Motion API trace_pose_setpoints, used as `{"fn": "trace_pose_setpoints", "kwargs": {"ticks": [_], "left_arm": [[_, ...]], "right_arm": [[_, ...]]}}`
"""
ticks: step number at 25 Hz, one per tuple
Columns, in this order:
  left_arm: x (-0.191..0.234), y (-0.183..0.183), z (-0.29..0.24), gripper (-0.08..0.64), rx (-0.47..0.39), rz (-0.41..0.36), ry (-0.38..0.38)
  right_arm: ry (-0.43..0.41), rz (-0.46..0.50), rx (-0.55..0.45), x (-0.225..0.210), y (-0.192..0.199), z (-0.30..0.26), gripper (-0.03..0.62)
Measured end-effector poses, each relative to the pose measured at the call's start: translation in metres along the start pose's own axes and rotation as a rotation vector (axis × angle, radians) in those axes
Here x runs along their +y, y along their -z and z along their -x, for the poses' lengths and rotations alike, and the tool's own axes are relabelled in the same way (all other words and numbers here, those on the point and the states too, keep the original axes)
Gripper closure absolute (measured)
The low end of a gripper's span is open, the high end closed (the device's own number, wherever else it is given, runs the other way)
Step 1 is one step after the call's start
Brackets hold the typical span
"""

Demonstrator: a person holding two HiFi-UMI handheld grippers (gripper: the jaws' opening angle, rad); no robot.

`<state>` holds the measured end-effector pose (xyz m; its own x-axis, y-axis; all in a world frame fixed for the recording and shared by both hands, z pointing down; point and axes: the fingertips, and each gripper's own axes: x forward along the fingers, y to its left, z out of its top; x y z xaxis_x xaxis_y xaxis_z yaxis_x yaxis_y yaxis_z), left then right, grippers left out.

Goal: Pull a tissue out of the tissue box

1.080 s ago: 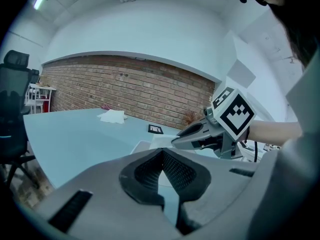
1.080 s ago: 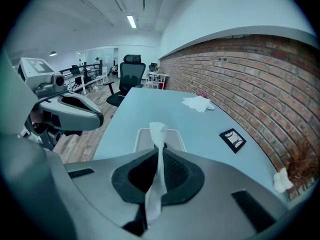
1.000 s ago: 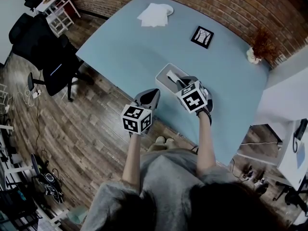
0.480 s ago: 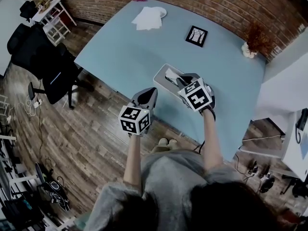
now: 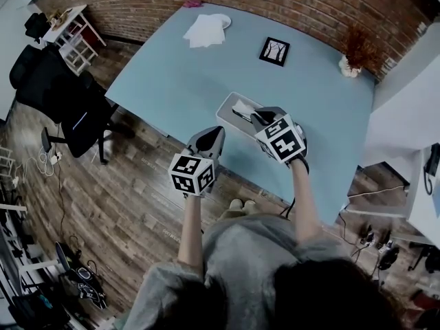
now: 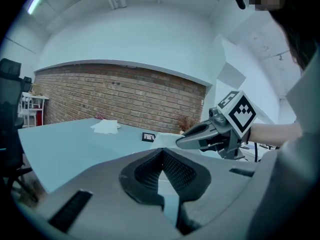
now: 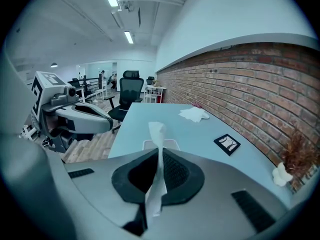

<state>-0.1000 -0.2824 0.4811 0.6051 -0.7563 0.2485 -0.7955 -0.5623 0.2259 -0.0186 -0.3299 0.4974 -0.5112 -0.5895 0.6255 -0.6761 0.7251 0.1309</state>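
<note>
Firmly, right hand-held gripper [image 7: 159, 156] pinches tissue [image 7: 155, 191].

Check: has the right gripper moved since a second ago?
Yes, slightly: the right gripper, shut on the tissue, has drawn away from the tissue box, toward the person.

Tissue box [image 5: 230, 103] on table [image 5: 185, 74], near edge

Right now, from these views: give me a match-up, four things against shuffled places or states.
1 tissue
2 tissue box
3 framed picture
4 paper pile

A far corner of the table
B pinched in the shut right gripper
C by the near table edge
D black-bordered, lying flat

Pairs: 1-B, 2-C, 3-D, 4-A
</note>
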Motion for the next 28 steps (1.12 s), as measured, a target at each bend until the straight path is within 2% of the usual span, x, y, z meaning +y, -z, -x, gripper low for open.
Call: {"fn": "trace_pose_setpoints", "kwargs": {"ticks": [17, 28], "left_arm": [[-0.030, -0.009, -0.002, 0.557, -0.013, -0.056, 0.054], [-0.048, -0.016, 0.007, 0.557, -0.041, -0.084, 0.055]], "right_arm": [[0.051, -0.029, -0.076, -0.006, 0.003, 0.038, 0.589], [0.051, -0.073, -0.193, -0.005, -0.004, 0.074, 0.590]]}}
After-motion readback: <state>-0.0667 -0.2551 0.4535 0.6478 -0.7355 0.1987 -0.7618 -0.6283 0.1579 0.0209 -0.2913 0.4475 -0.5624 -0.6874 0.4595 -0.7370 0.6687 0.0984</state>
